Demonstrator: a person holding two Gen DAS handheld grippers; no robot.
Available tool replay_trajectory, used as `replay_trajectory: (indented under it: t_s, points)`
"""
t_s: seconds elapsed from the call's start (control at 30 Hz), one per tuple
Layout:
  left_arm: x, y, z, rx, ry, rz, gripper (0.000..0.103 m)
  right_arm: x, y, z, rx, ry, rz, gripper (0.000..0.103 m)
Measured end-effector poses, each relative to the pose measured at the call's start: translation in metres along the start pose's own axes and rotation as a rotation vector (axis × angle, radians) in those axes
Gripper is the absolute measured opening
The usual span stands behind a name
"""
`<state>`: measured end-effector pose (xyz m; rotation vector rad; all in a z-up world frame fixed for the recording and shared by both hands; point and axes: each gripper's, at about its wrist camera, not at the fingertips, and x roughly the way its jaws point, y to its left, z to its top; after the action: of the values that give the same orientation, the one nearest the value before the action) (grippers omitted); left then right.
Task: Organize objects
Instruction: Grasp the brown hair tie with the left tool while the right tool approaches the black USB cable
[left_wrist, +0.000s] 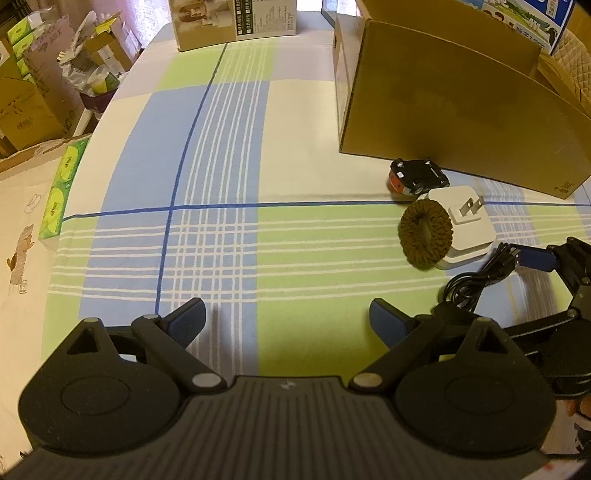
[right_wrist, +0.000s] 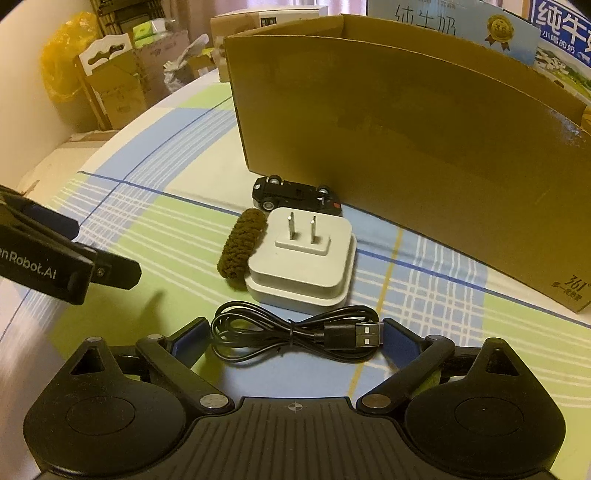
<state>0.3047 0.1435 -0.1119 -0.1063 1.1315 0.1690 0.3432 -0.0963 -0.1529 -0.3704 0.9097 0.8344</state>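
A coiled black USB cable (right_wrist: 295, 334) lies between the open fingers of my right gripper (right_wrist: 295, 341), which is not closed on it. Beyond it sit a white plug adapter (right_wrist: 301, 258) with prongs up, a brown knitted hair tie (right_wrist: 240, 249) leaning on its left side, and an overturned black toy car (right_wrist: 295, 194). In the left wrist view my left gripper (left_wrist: 288, 319) is open and empty over the checked cloth, left of the adapter (left_wrist: 467, 230), hair tie (left_wrist: 424, 236), car (left_wrist: 417, 177) and cable (left_wrist: 476, 277). The right gripper (left_wrist: 554, 258) shows at the right edge.
A large open cardboard box (right_wrist: 406, 140) stands right behind the objects, also in the left wrist view (left_wrist: 461, 110). A printed box (left_wrist: 236, 22) stands at the far table edge. Green tissue packs (left_wrist: 59, 188) and cartons lie off the table's left side. The left gripper (right_wrist: 44, 254) enters from the left.
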Motion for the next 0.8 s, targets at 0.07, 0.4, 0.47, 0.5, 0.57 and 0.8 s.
replay_trajectory:
  t_s: [0.07,0.4,0.47,0.5,0.57,0.8]
  points:
    - [0.001,-0.002,0.001,0.008,-0.006,-0.009,0.094,-0.001,-0.004,-0.001,0.006,0.002,-0.002,0.094]
    - [0.001,-0.025,0.009,0.099,-0.072,-0.139,0.09,-0.012,-0.046,-0.009,0.099,0.012,-0.079,0.094]
    - [0.001,-0.03,0.013,0.112,-0.09,-0.168,0.088,-0.014,-0.051,-0.01,0.112,0.013,-0.089,0.094]
    - [0.001,-0.033,0.016,0.115,-0.1,-0.18,0.088,-0.015,-0.054,-0.011,0.12,0.013,-0.095,0.094]
    - [0.004,-0.038,0.021,0.12,-0.113,-0.192,0.087,-0.017,-0.058,-0.013,0.133,0.011,-0.103,0.094]
    - [0.019,-0.046,0.034,0.118,-0.11,-0.197,0.085,-0.02,-0.064,-0.016,0.139,0.005,-0.108,0.094]
